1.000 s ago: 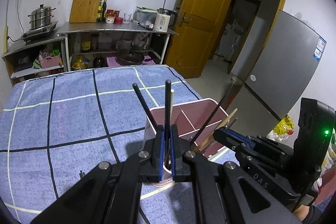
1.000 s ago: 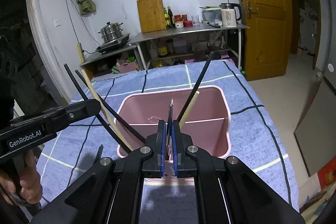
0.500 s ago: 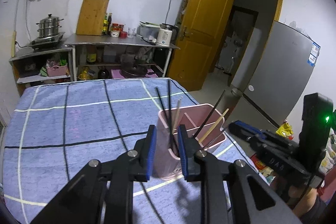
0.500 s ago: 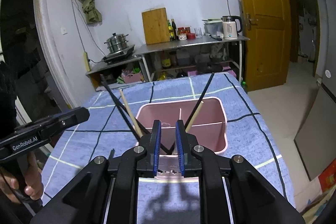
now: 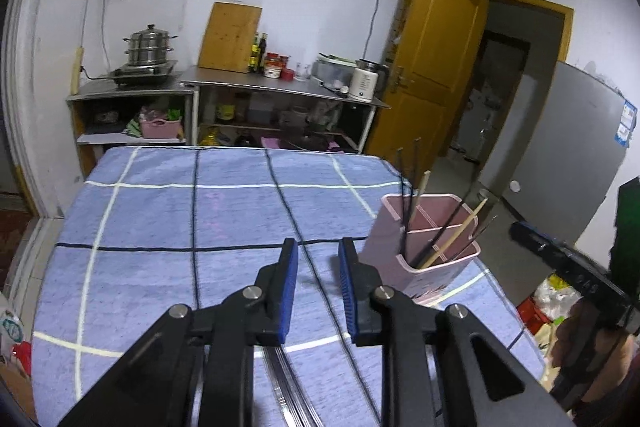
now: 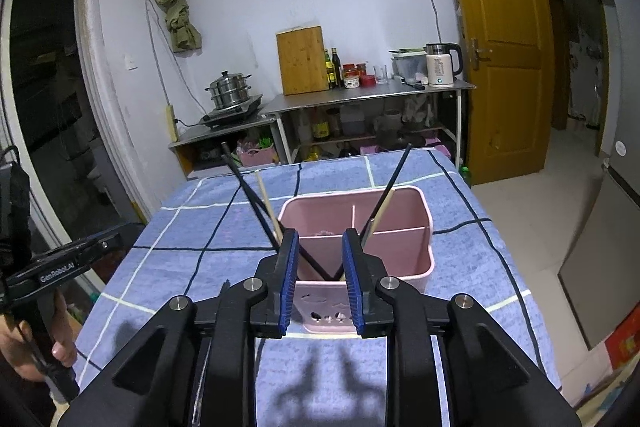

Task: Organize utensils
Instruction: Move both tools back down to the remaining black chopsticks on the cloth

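Observation:
A pink divided caddy (image 6: 424,215) stands on the blue checked cloth (image 6: 472,267), holding black chopsticks (image 6: 248,195) and wooden chopsticks (image 6: 266,199) that lean outward. My right gripper (image 6: 320,239) hovers just in front of the caddy; its jaws are opening and nothing is between the pads. In the left wrist view the caddy (image 5: 384,267) sits to the right of my left gripper (image 5: 318,247), which is open and empty over bare cloth. Thin metal utensils (image 5: 288,379) lie on the cloth under it. Each gripper shows at the edge of the other's view: right gripper (image 5: 520,231), left gripper (image 6: 116,239).
Steel shelves (image 6: 372,95) behind the table carry a steamer pot (image 6: 230,91), a wooden cutting board (image 6: 302,61), bottles and a kettle (image 6: 440,65). A yellow door (image 6: 504,47) is at the right, and a grey fridge (image 5: 568,167) stands beside the table's right edge.
Both grippers were shut on chopsticks at the caddy; now both stand open and empty. The left one has drawn back and left of the caddy, and the right one has pulled back and up.

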### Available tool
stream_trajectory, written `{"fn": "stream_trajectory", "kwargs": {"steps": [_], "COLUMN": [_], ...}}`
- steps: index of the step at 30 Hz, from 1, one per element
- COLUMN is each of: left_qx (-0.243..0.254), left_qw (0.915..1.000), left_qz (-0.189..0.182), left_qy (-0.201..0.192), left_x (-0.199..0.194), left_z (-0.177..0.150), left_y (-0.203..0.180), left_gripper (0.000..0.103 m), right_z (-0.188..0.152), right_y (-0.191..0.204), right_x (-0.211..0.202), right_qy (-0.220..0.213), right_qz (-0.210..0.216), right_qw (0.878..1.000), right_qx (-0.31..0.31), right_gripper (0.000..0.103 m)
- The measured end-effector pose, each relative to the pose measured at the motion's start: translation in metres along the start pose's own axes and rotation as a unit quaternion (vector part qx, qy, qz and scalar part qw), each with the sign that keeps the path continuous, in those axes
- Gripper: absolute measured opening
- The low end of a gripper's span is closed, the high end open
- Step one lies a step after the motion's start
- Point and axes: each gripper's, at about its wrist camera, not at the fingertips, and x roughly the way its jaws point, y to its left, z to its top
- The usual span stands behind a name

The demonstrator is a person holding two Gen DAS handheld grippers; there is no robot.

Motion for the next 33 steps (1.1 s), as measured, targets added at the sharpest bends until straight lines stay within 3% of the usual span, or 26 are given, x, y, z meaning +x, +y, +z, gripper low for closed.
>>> {"fn": "stream_trajectory", "kwargs": {"steps": [10, 23, 24, 26, 33], "left_qx": [-0.016, -0.037, -0.037, -0.037, -0.035], "left_qw": [0.9983, 0.9915, 0.9910, 0.9900, 0.9861], "left_qz": [0.041, 0.041, 0.040, 0.043, 0.060], "left_qy": [0.039, 0.118, 0.122, 0.129, 0.151], "left_x": [0.006, 0.053, 0.057, 0.065, 0.086], "left_z": [-0.039, -0.095, -0.098, -0.103, -0.115], "left_y": [0.028, 0.044, 0.043, 0.042, 0.040], "left_gripper": [0.023, 0.024, 0.025, 0.042, 0.043], "right_z": [-0.022, -0.071, -0.073, -0.076, -0.082], "right_y": [0.023, 0.051, 0.053, 0.052, 0.048], "right_x": [0.007, 0.051, 0.054, 0.058, 0.071], "right_qy": [0.023, 0.098, 0.102, 0.108, 0.121], "right_qz": [0.038, 0.074, 0.075, 0.077, 0.076], "right_qw": [0.999, 0.992, 0.991, 0.990, 0.989], "right_qx": [-0.019, -0.039, -0.040, -0.039, -0.034], "right_gripper": [0.023, 0.023, 0.023, 0.023, 0.023]}}
